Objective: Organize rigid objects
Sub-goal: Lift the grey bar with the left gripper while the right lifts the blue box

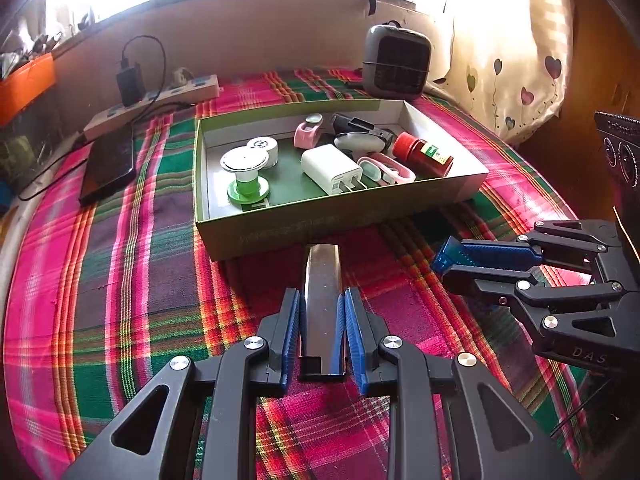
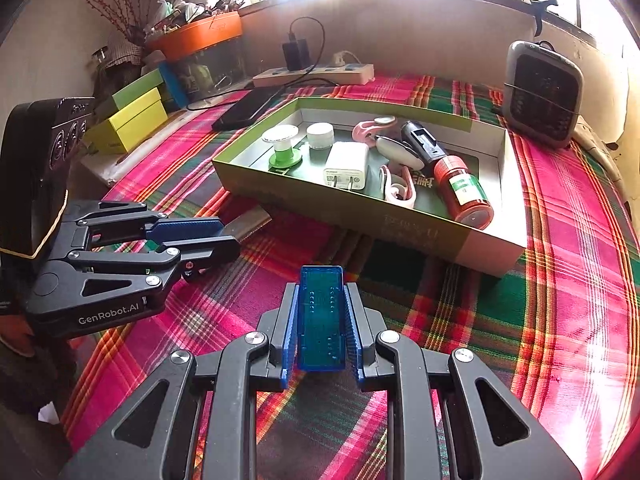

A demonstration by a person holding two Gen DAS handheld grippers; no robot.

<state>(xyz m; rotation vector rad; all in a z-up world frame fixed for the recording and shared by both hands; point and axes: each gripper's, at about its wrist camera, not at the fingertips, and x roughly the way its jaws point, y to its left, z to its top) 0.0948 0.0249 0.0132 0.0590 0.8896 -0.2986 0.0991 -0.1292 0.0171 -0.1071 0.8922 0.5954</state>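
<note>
The left gripper [image 1: 322,312] sits at lower centre of its view, fingers [image 1: 290,320] closed on something narrow. The right gripper [image 2: 322,312], lower centre of its own view, is likewise clamped, both pointing forward.

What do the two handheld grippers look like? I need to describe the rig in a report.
Both the left gripper and right gripper are matte black linkage frames with triangular cutouts, silver pivot bolts and ribbed blue fingers. White GenRobot.AI lettering marks the left one.
</note>
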